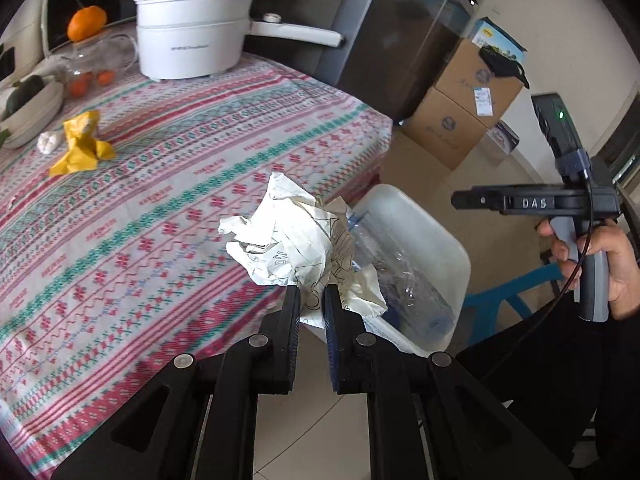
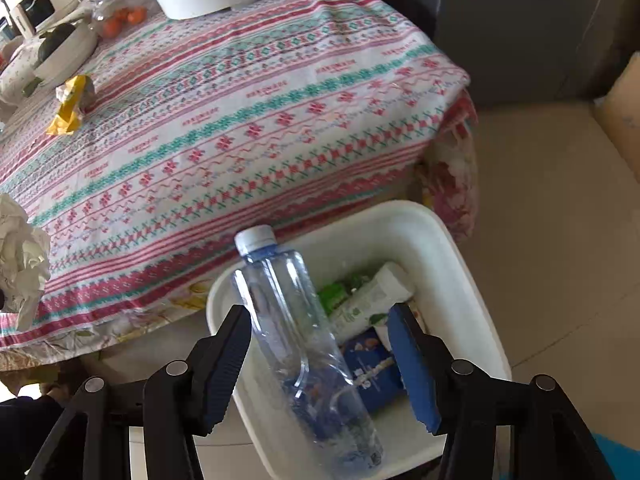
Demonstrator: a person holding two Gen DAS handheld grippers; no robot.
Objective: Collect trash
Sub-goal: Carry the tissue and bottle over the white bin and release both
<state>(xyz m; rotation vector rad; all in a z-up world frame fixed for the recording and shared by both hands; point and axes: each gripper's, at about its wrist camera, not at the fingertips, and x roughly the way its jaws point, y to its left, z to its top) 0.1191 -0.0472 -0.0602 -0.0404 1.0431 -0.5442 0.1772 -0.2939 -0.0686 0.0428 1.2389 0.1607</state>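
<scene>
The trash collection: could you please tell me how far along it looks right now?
Done: a clear bottle, a tube and packets lie in the white bin; the right gripper stands open over it. In hand: the left gripper pinches crumpled paper near the bin. Left: a yellow wrapper on the tablecloth.

The tablecloth [image 1: 192, 184] carries pink, red and teal patterned stripes on white. A yellow wrapper [image 1: 82, 144] lies at left, a white cooking pot [image 1: 192, 36] and an orange fruit [image 1: 86, 22] at upper left. The crumpled paper [image 1: 292, 240] is white with dark lines. The bin [image 2: 452, 280] is white; the bottle [image 2: 296, 320] is clear with a pale blue cap.
</scene>
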